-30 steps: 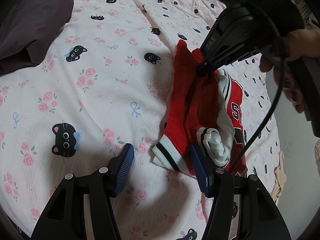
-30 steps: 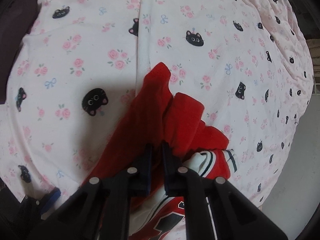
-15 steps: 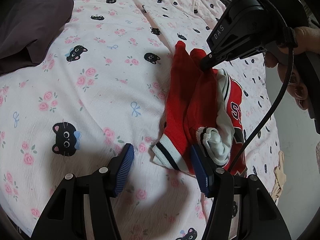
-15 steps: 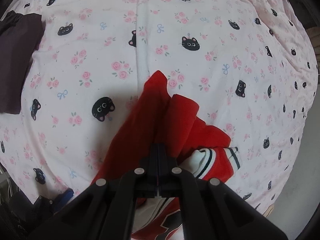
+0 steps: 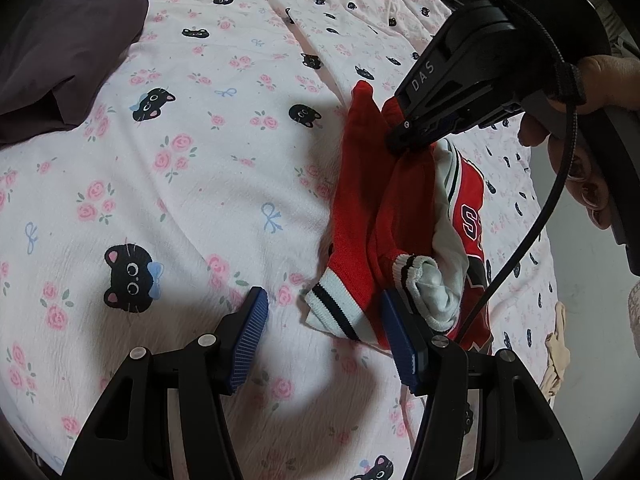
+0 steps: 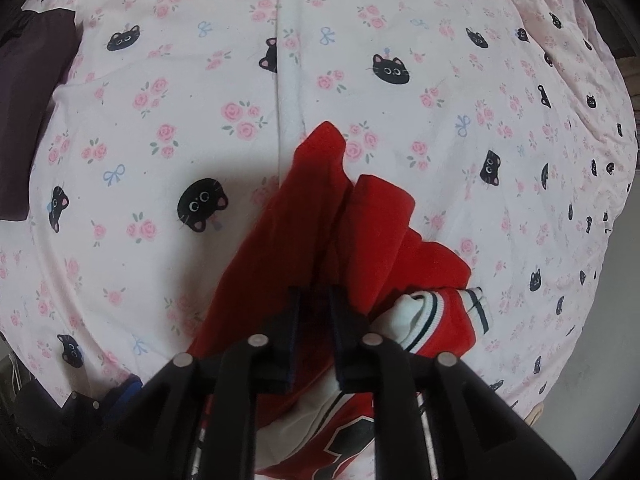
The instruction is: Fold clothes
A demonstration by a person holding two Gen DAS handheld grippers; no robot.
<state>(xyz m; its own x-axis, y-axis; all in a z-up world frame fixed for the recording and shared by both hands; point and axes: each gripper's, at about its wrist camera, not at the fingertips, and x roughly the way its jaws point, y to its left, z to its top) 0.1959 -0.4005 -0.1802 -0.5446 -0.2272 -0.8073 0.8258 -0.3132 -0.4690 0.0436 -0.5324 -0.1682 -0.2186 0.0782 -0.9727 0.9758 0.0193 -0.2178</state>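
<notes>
A red varsity jacket (image 5: 368,200) with white sleeves and striped cuffs lies bunched on the bed. My right gripper (image 6: 315,300) points steeply down onto a raised red fold (image 6: 320,200). Its jaws are opening, a narrow gap shows between them, and the fold sits in that gap without being pinched. The left wrist view shows the right gripper (image 5: 400,142) with its tip at the top of the jacket, held by a person's hand (image 5: 592,120). My left gripper (image 5: 322,300) stands open low over the sheet, the striped hem (image 5: 336,312) between its blue pads (image 5: 248,332), untouched.
A pink bedsheet (image 5: 180,168) printed with black cats and roses covers the bed. A dark garment (image 5: 60,40) lies at the far left, also as a dark garment (image 6: 28,120) in the right wrist view. The bed edge and a beige cloth (image 5: 556,352) are at the right.
The right gripper's jaws, tight together on the red fold half a second ago, now stand slightly apart. The left gripper and the hem near it have not moved.
</notes>
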